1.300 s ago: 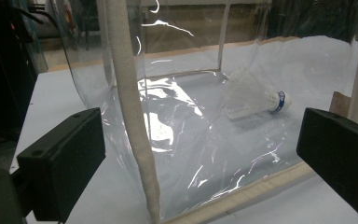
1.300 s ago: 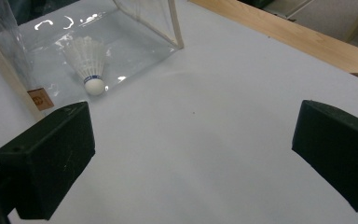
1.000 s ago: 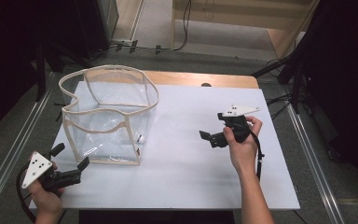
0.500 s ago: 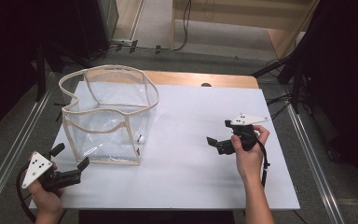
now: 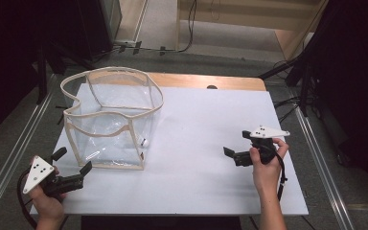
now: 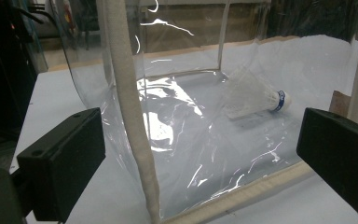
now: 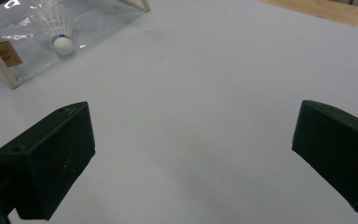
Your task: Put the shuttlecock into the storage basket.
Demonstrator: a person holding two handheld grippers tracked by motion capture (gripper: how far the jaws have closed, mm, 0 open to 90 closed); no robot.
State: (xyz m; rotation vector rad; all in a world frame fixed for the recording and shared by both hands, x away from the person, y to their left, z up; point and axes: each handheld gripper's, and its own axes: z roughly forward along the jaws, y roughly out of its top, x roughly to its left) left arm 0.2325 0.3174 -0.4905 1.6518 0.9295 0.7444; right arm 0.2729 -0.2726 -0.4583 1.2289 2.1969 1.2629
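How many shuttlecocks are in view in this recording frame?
1. A single shuttlecock lies on its side on the floor of the clear bag, near its front right corner. Glare on the plastic could hide another, but none shows.

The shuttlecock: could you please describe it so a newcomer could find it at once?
On the white table stands a clear, cream-edged bag. Inside, on its floor near a corner, lies the shuttlecock: white feathers, a blue-banded cork tip, the bag's sole content.
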